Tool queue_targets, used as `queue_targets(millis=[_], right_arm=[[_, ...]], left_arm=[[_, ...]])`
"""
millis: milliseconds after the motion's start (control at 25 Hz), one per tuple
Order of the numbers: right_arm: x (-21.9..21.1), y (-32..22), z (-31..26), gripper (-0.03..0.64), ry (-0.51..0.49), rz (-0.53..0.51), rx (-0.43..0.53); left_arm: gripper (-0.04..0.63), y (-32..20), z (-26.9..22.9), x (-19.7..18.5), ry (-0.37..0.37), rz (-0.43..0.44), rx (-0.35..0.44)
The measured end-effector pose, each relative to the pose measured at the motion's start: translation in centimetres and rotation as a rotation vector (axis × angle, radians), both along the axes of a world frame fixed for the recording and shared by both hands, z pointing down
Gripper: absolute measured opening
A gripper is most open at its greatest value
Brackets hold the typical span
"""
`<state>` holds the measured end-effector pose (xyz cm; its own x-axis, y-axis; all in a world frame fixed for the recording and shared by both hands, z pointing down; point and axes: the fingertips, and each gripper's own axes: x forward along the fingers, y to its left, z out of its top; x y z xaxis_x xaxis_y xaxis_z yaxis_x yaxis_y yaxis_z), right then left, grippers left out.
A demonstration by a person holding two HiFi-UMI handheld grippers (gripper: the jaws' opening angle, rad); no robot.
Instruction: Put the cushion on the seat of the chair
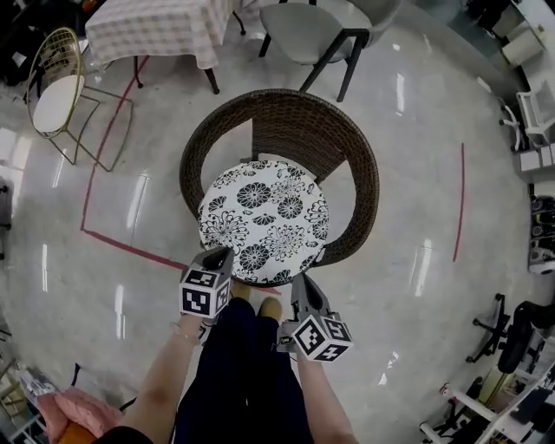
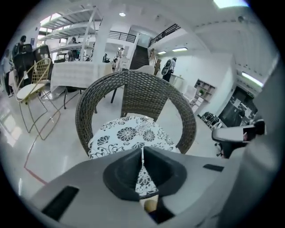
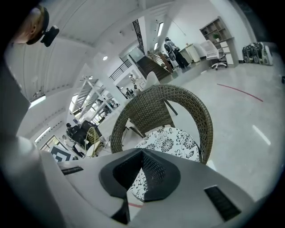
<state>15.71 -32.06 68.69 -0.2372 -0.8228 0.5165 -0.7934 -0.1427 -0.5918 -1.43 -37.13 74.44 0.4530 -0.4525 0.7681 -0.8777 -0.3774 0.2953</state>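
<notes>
The round white cushion [image 1: 264,217] with black flower print lies flat on the seat of the dark wicker tub chair [image 1: 286,121]. My left gripper [image 1: 220,257] hovers at the cushion's near left edge, jaws shut and empty. My right gripper [image 1: 304,283] hangs just off the near right edge, also shut with nothing in it. In the left gripper view the cushion [image 2: 129,133] and chair back [image 2: 133,89] lie beyond the closed left gripper [image 2: 142,152]. The right gripper view shows the cushion [image 3: 171,140] in the chair [image 3: 178,98] past the closed right gripper [image 3: 141,153].
A gold wire chair [image 1: 56,91] stands at the far left, a table with a checked cloth [image 1: 160,26] behind it, and a grey chair [image 1: 312,30] behind the wicker one. Red tape lines [image 1: 121,247] cross the glossy floor. The person's legs [image 1: 243,364] stand close below the grippers.
</notes>
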Motion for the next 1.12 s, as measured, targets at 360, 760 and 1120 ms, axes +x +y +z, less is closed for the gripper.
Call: queue_targets(millis=[360,760,1120], right_arm=[[-0.5,-0.9,-6.8,0.025,-0.038,0.004,0.059],[-3.3,0.0,-14.5,0.023,0.044,-0.092,0.162],[-1.3,3.2,-18.8,0.023,0.162,-0.112,0.245]], left_arm=[[0.018,1.2,-7.6,3.4,0.161,0.036,-0.024],[0.018,3.4,-16.7,5.2,0.219,0.039,0.109],[0.018,6.1,-21.1,4.1,0.239,0.08,0.218]])
